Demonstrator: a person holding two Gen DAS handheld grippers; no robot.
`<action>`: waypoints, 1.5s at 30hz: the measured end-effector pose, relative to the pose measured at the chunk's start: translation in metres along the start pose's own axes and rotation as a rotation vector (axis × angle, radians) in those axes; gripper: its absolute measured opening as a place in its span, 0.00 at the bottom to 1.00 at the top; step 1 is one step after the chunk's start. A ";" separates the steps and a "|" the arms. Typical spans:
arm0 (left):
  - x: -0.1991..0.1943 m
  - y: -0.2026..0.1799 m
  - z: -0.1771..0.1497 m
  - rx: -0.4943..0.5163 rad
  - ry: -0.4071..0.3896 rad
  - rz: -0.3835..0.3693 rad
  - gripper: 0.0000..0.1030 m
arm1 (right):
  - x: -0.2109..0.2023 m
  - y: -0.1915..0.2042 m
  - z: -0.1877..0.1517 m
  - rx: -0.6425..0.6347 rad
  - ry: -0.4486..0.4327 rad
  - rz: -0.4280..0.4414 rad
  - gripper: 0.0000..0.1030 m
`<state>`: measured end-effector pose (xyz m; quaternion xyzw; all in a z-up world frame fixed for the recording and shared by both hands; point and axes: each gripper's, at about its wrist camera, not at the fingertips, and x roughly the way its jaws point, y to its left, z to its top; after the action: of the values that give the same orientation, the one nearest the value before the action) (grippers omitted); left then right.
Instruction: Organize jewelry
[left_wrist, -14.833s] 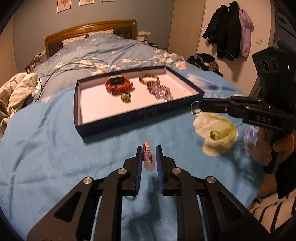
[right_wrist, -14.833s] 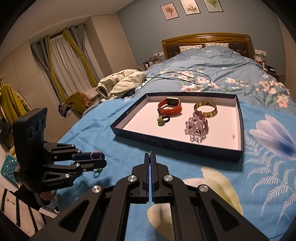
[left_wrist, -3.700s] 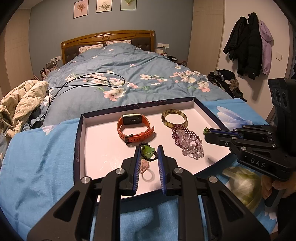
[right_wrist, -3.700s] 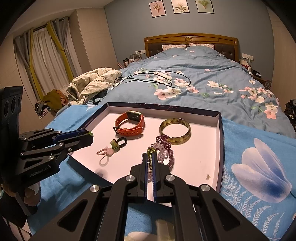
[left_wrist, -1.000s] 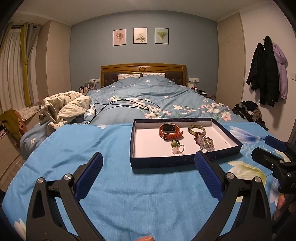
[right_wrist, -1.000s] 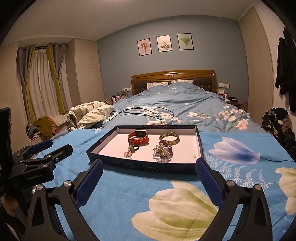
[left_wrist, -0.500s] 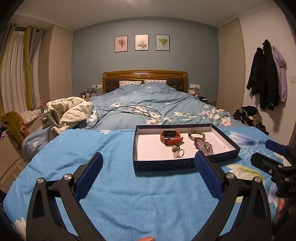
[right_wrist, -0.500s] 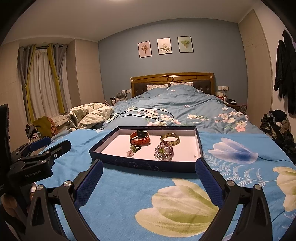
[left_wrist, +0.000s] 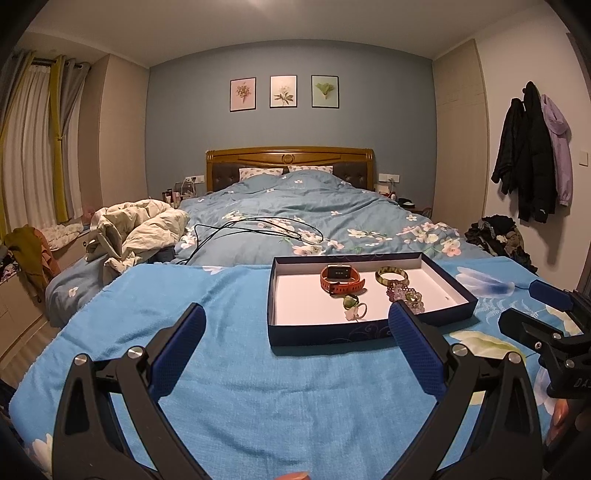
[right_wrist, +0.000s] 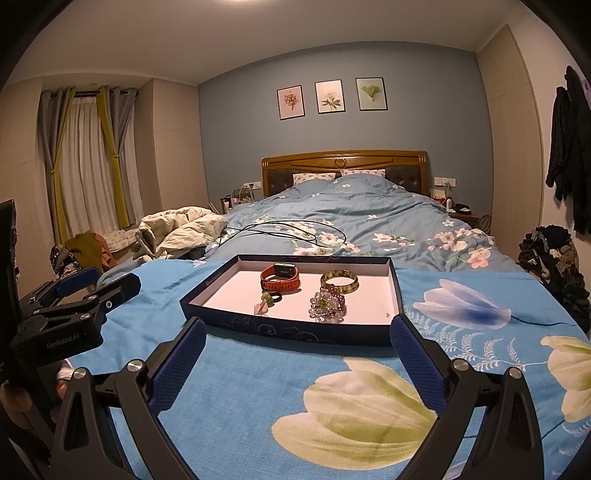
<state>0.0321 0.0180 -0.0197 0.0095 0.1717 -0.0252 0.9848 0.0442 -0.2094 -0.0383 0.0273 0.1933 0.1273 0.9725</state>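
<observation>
Both grippers hover low over the blue blanket (left_wrist: 258, 387), level and pointing toward the headboard, the left gripper (left_wrist: 295, 343) and the right gripper (right_wrist: 297, 354) each with jaws spread wide and holding nothing. The navy tray (right_wrist: 295, 330) lies on the bed beyond the jaws, apart from them. Inside lie an orange watch (right_wrist: 280, 278), a bangle (right_wrist: 339, 280), a purple bead bracelet (right_wrist: 328, 302) and small rings (right_wrist: 267, 301).
</observation>
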 end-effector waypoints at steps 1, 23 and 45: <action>0.000 0.000 0.000 -0.001 0.001 -0.002 0.95 | 0.001 0.000 0.000 -0.002 0.001 -0.002 0.93; -0.002 -0.004 0.003 0.014 -0.009 0.000 0.95 | -0.001 0.000 0.001 0.000 0.001 -0.007 0.93; -0.003 -0.005 0.004 0.016 -0.010 0.003 0.95 | 0.000 -0.001 -0.001 -0.002 -0.003 -0.007 0.93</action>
<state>0.0309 0.0133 -0.0149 0.0172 0.1664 -0.0253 0.9856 0.0441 -0.2104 -0.0391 0.0259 0.1919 0.1242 0.9732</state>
